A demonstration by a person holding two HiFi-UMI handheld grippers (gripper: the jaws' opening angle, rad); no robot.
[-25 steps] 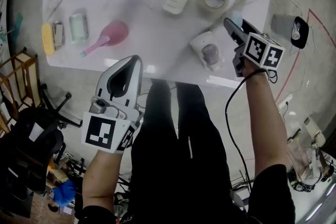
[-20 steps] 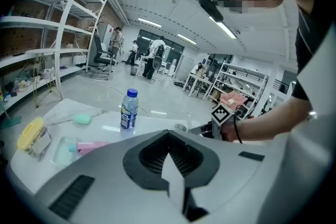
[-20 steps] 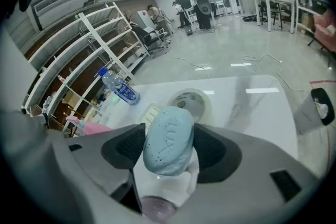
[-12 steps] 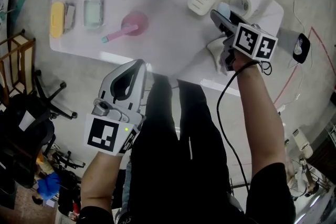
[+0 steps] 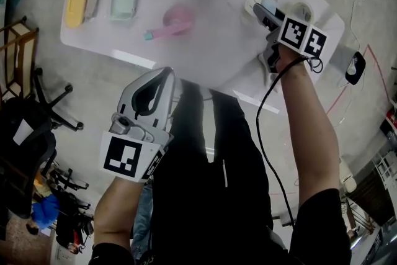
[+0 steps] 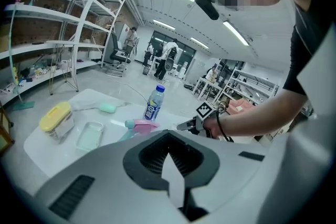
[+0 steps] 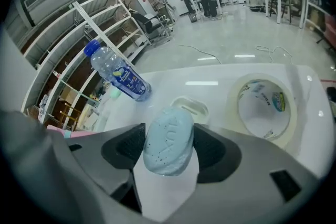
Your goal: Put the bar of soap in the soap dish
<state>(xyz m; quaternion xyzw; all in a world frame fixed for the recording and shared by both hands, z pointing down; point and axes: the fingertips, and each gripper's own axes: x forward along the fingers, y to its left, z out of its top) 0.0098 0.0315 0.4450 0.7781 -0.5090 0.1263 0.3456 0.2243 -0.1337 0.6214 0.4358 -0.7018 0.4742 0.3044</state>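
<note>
Your right gripper (image 7: 168,148) is clamped on the pale blue soap bar (image 7: 169,136), held over the white table (image 7: 220,78) with the cream soap dish (image 7: 190,108) just beyond it (tape roll (image 7: 264,107) beside the dish, water bottle (image 7: 118,77) further left). Your left gripper (image 6: 168,157) is closed on nothing, short of the table's edge.
</note>
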